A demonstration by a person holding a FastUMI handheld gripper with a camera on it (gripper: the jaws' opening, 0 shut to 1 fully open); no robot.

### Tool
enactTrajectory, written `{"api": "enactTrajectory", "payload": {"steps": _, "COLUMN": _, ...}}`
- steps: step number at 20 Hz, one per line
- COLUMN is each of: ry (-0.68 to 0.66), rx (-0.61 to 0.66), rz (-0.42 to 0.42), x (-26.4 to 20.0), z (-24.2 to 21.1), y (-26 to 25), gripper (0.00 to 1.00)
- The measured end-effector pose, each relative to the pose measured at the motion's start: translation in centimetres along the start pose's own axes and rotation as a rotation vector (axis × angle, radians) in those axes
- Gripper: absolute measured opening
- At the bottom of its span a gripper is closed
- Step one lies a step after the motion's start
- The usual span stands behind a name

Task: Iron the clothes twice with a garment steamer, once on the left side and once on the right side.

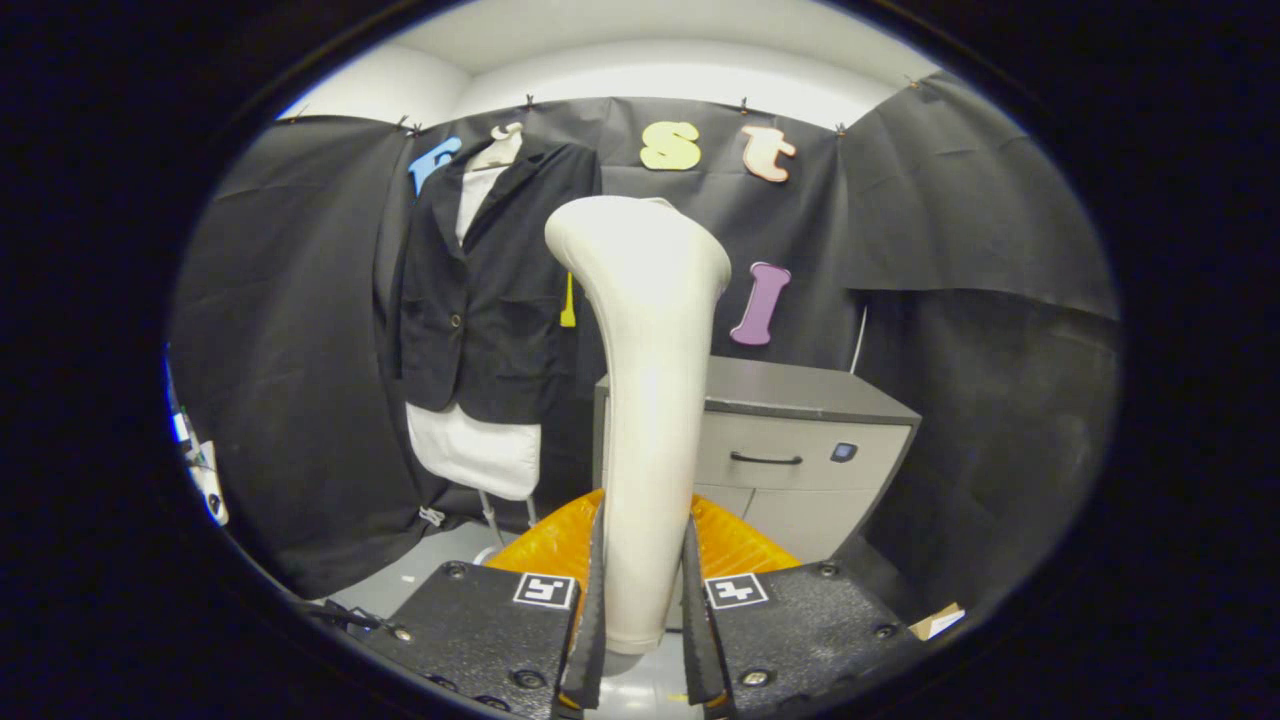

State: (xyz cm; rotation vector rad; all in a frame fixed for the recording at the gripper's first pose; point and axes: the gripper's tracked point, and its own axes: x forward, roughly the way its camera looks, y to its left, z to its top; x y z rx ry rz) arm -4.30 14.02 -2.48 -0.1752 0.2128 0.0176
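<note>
A cream garment steamer (645,400) stands upright between my fingers, its handle pinched at the bottom and its wide head rising above. My gripper (642,600) is shut on that handle, both fingers pressing its sides. Beyond the steamer and to its left, a black jacket (490,290) over a white shirt hangs on a mannequin form against the black cloth wall. The steamer head sits to the right of the jacket, apart from it. An orange object (740,545) lies just behind the fingers, partly hidden.
A grey drawer cabinet (800,440) with a dark handle stands behind the steamer on the right. The mannequin's stand (490,520) reaches the grey floor below the jacket. Black cloth walls close in on both sides.
</note>
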Motion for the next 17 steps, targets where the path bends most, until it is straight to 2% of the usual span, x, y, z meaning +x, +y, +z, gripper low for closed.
{"api": "enactTrajectory", "payload": {"steps": 9, "ry": 0.049, "rx": 0.042, "rz": -0.02, "x": -3.9, "z": -2.4, "y": -8.2, "gripper": 0.34}}
{"api": "enactTrajectory", "payload": {"steps": 13, "ry": 0.08, "rx": 0.054, "rz": -0.066, "x": -4.6, "z": -3.0, "y": -10.8, "gripper": 0.34}}
{"api": "enactTrajectory", "payload": {"steps": 17, "ry": 0.108, "rx": 0.047, "rz": -0.117, "x": -4.9, "z": -3.8, "y": -11.3, "gripper": 0.34}}
